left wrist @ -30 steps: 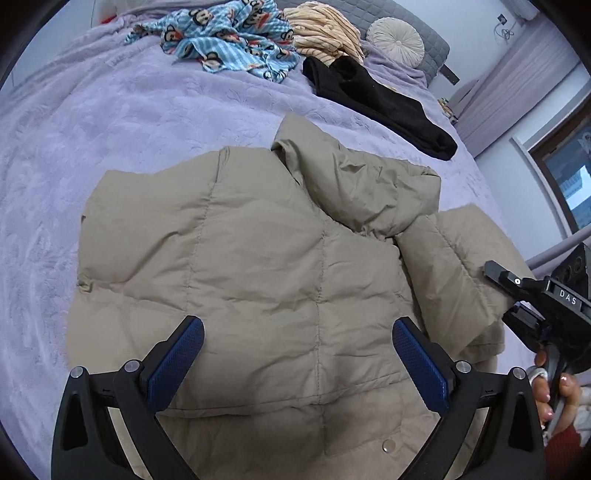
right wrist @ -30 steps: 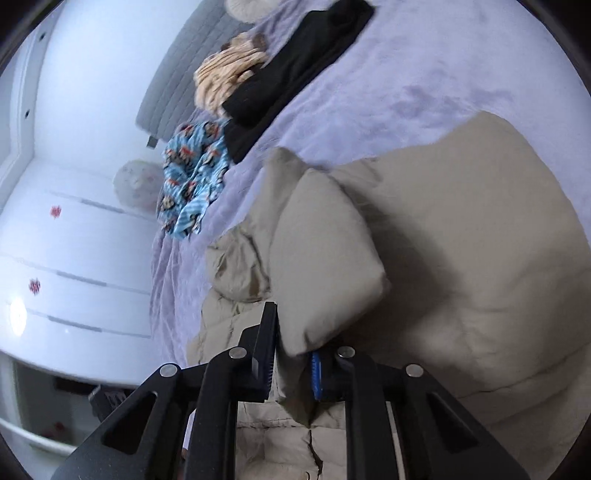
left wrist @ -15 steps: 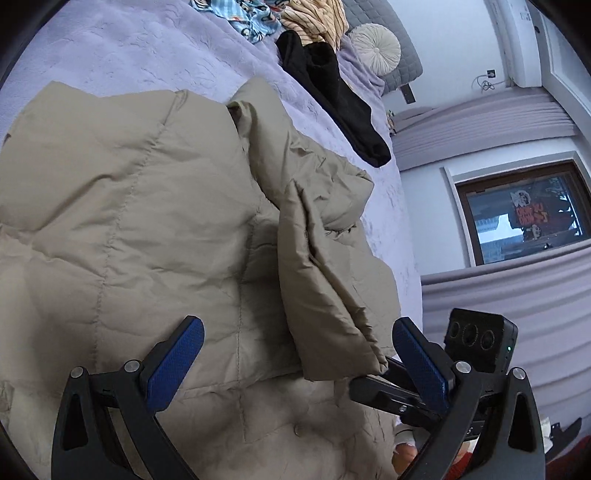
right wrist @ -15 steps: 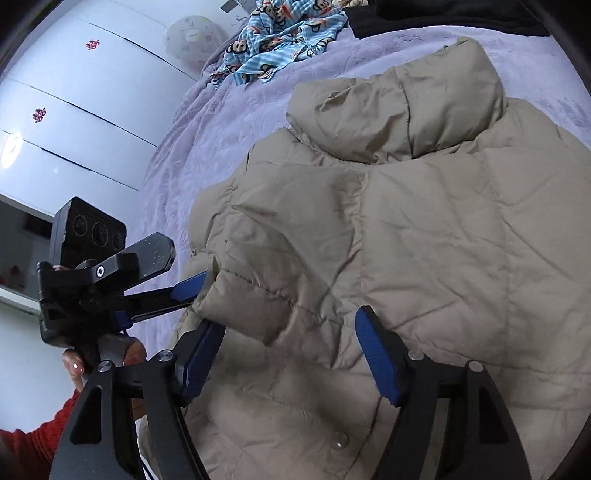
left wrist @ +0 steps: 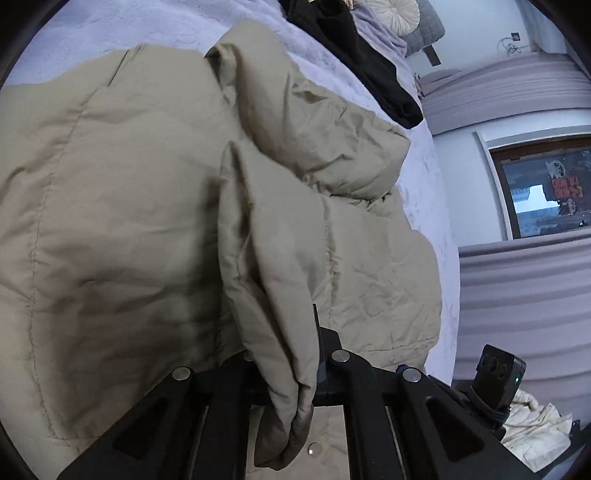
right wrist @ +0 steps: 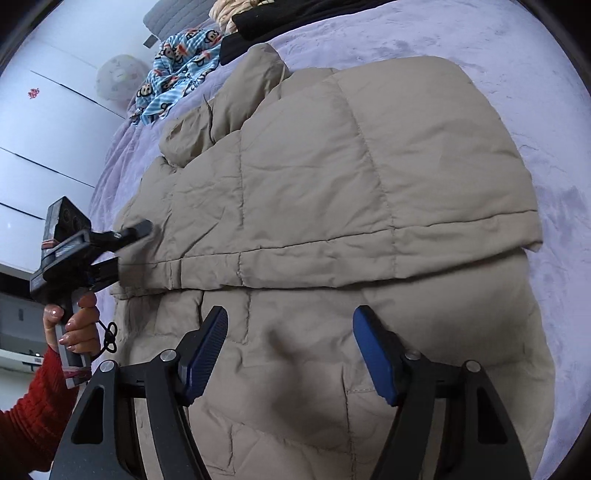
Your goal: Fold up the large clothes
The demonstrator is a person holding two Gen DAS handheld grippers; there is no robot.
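A beige puffer jacket (right wrist: 332,177) lies spread on the lilac bed cover, one side folded over its body. In the left wrist view my left gripper (left wrist: 284,350) is shut on the jacket's sleeve (left wrist: 273,266), which hangs between the fingers. The same gripper shows at the left of the right wrist view (right wrist: 125,247), pinching the jacket's edge. My right gripper (right wrist: 291,350) is open and empty, its blue pads (right wrist: 373,354) just above the jacket's lower part.
A black garment (left wrist: 354,51), a blue cartoon-print garment (right wrist: 177,70) and a striped yellow one (right wrist: 229,11) lie at the bed's far end by a round cushion (left wrist: 395,11). A window (left wrist: 546,192) and curtains stand beside the bed.
My left gripper has shut on the sleeve that the right gripper carried over. My right gripper has let go, opened and drawn back over the jacket's lower part.
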